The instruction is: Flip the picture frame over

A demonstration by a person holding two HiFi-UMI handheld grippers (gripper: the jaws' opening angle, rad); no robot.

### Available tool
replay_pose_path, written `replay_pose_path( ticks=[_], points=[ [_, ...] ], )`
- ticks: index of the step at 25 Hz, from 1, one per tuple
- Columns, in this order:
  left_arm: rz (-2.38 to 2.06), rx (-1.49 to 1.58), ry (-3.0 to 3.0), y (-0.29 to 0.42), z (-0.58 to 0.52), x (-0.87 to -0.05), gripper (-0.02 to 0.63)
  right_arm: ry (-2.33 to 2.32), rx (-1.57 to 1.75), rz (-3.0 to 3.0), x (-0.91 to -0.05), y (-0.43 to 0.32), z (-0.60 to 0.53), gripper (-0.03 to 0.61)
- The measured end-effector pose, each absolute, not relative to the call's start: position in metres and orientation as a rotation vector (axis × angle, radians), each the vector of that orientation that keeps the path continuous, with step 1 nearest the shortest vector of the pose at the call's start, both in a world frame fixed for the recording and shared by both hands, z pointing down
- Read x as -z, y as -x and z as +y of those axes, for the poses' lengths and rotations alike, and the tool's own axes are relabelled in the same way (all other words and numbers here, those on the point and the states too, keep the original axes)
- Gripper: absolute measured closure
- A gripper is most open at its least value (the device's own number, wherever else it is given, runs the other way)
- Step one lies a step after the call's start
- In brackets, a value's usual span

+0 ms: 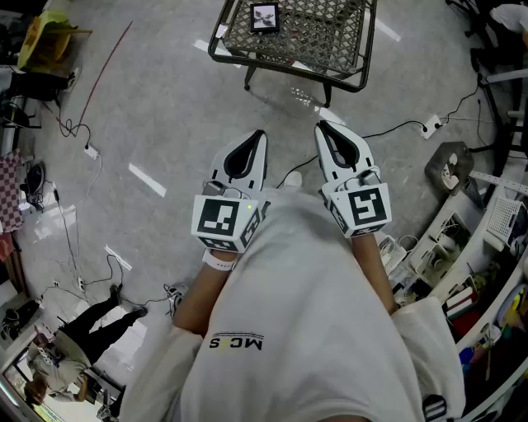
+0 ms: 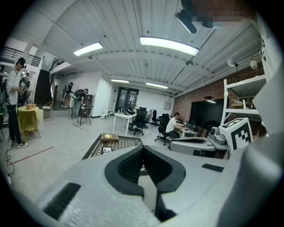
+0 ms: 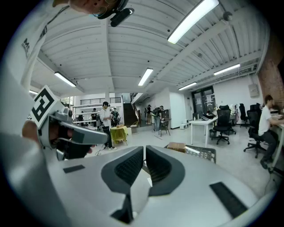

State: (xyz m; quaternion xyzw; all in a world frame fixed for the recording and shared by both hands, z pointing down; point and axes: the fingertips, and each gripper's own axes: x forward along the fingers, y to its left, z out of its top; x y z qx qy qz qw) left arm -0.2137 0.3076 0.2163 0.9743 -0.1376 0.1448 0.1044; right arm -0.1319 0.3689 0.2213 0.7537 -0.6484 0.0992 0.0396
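While both hands hang close in front of the person's white shirt, the left gripper has its two dark pads pressed together at the tips with nothing between them. The right gripper is likewise closed and empty. Seen from the head, the left one leans toward 1 o'clock and the right one toward 11 o'clock, so their tips are near each other but not touching, above the grey floor. Each carries its marker cube at its 6 o'clock end, just ahead of the wrist.

At 12 o'clock from the tips, well apart from both, stands a low mesh table with a dark rim and dark legs. The picture frame lies flat on the mesh, on the table's 9 o'clock half, its dark border around a pale middle that faces up. In the left gripper view a brown box sits on the same mesh just beyond the frame, at its 12 o'clock.

Farther out, a black cable runs over the floor to a white power strip at 2 o'clock. Crowded shelves fill the edge from 3 to 4 o'clock. Another person stands at 8 o'clock, and the left gripper view shows someone seated at a desk past the table.
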Motion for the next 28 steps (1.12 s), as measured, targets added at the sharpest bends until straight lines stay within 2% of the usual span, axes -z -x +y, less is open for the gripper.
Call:
replay_pose_path(
  ticks=[15,28],
  points=[
    [-0.473,-0.406,-2.818,0.216,0.305,-0.220,0.589,-2.370,-0.363,-1.962,-0.225,0.114,0.387,0.549],
    [-0.484,-0.425,-2.749,0.124,0.187,-0.234,0.589,-2.371,-0.454,-1.942,-0.231,0.014,0.273,0.548]
  ],
)
